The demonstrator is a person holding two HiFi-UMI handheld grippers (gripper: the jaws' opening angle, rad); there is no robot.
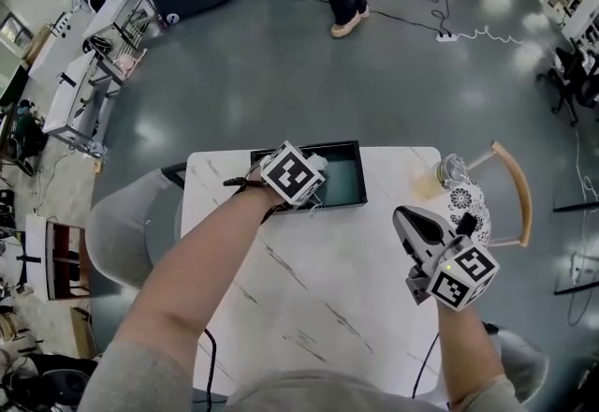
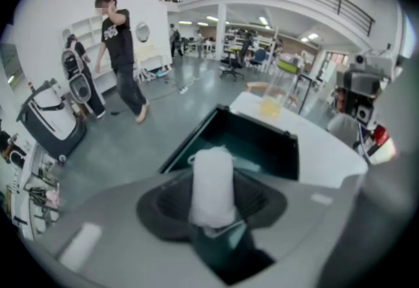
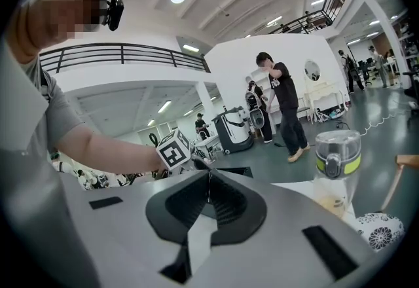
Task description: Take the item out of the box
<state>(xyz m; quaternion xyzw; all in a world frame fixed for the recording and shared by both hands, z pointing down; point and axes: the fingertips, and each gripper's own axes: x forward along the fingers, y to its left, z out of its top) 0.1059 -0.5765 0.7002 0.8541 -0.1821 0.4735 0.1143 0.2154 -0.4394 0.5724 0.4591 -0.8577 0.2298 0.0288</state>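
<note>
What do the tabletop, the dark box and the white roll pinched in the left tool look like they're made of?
Tabletop: white with thin grey veins and a sheen, so marble or a marble-look laminate. Box: dark green, thin stiff walls, shiny inside; probably plastic or coated card. White roll: matte, soft-edged, perhaps cloth or paper; too blurred to say.

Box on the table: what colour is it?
Dark teal-green box, inside and rim; it shows best in the head view.

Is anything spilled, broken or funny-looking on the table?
Nothing stands out. The dark box sits flat at the far edge of the table, the bottle stands upright with no spill around it, and the left tool grips a white roll over the box.
</note>
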